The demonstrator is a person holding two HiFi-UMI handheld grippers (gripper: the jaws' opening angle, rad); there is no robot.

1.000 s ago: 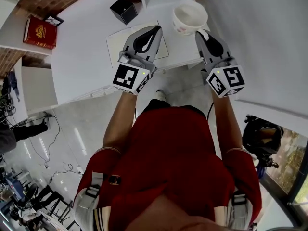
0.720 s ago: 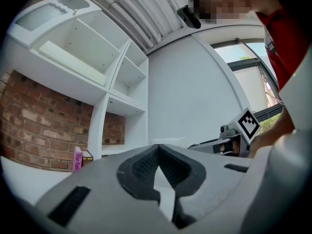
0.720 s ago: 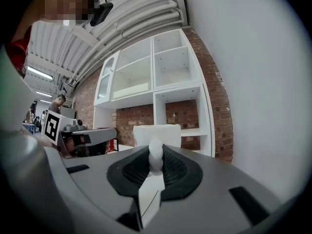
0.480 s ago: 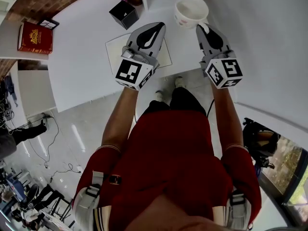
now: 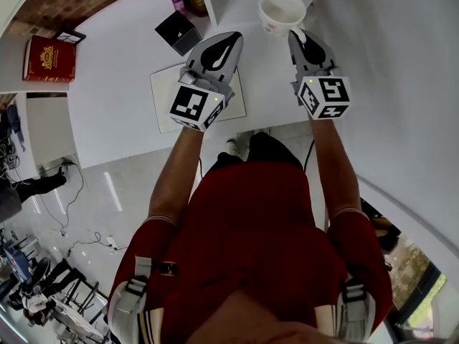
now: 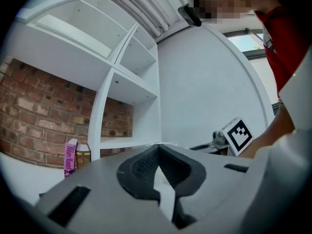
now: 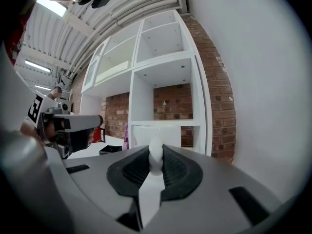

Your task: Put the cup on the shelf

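Directly ahead: cup (image 5: 281,11), handle pinched in right gripper (image 5: 296,34).

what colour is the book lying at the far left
The book is red with gold print; head view.

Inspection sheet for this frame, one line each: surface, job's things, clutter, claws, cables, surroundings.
Surface: white table, mostly bare.
Job's things: cup held by its handle, in front of the shelf; upper compartments empty.
Clutter: paper sheet, black box, two upright books, red book on a side ledge.
Claws: left claw shut, empty; right claw shut on the cup's handle.
Cables: cables loose on the floor, person's left.
Surroundings: brick wall behind the shelf.
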